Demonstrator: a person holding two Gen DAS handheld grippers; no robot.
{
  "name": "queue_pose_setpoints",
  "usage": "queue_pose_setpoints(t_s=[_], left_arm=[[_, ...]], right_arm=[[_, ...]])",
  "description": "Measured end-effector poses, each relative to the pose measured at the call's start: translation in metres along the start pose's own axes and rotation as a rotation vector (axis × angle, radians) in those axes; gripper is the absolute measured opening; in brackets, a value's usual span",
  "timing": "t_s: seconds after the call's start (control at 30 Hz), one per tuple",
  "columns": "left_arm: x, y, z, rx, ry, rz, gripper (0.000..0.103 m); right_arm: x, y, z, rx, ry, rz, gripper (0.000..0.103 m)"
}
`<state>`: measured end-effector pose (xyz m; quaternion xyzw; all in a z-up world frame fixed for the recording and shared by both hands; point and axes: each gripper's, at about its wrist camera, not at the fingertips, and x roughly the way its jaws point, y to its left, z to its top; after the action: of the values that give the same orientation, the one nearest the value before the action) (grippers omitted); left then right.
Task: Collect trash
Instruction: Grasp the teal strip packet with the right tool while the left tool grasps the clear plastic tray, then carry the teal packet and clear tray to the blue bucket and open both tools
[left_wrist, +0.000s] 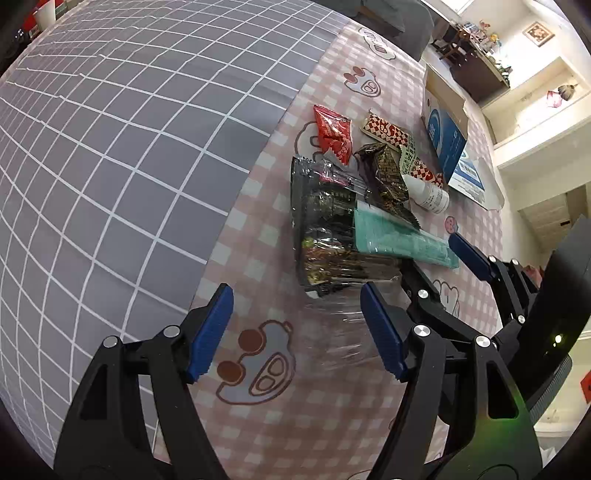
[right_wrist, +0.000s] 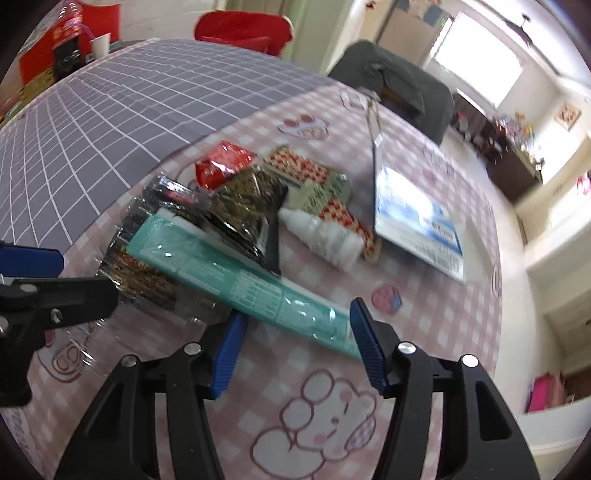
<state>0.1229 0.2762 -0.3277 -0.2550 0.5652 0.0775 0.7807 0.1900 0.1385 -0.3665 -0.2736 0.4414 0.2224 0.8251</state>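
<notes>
Teal carton, lower centre, right wrist view.
Right gripper (right_wrist: 295, 343) apart, unclamped; teal carton (right_wrist: 236, 273) looks light, stiff (glossy, maybe slippery): pinch its near end.

A lived-in home: a table (right_wrist: 424, 362) under a pink cartoon-print cloth fills the frame, with a cluttered dark sideboard (right_wrist: 513, 162), a framed picture (right_wrist: 568, 115) and a bright window (right_wrist: 476, 70) upper right.
</notes>
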Motion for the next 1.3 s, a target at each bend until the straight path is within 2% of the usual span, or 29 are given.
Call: queue_pose_setpoints(t_s=[0.03, 0.13, 0.3, 0.4, 0.53, 0.63, 0.77, 1.07, 1.3], left_arm=[[0.002, 0.001, 0.000, -0.007, -0.001, 0.000, 0.071], [0.007, 0.001, 0.001, -0.021, 0.003, -0.028, 0.071], [0.013, -0.001, 0.001, -0.042, -0.003, -0.062, 0.070], [0.015, -0.002, 0.003, -0.061, -0.001, -0.090, 0.053], [0.012, -0.014, 0.003, -0.030, -0.030, -0.051, 0.049], [0.005, -0.019, 0.002, -0.021, -0.060, -0.032, 0.044], [-0.014, -0.031, 0.001, 0.019, -0.132, -0.015, 0.028], [-0.038, -0.064, -0.007, 0.078, -0.167, -0.036, 0.020], [-0.054, -0.094, -0.028, 0.145, -0.191, -0.022, 0.019]], right_arm=[[0.001, -0.001, 0.000, 0.002, -0.005, 0.020, 0.044], [0.000, -0.005, 0.002, 0.004, -0.012, 0.044, 0.038], [-0.015, -0.018, 0.008, 0.085, -0.025, 0.128, 0.026], [-0.025, -0.026, 0.008, 0.151, -0.035, 0.166, 0.017], [-0.036, -0.037, 0.008, 0.228, -0.040, 0.223, 0.009], [-0.044, -0.043, 0.003, 0.288, -0.040, 0.278, 0.009], [-0.056, -0.051, -0.006, 0.365, -0.043, 0.349, 0.009], [-0.075, -0.069, -0.028, 0.502, -0.047, 0.475, 0.009], [-0.090, -0.089, -0.055, 0.586, -0.049, 0.525, 0.009]])
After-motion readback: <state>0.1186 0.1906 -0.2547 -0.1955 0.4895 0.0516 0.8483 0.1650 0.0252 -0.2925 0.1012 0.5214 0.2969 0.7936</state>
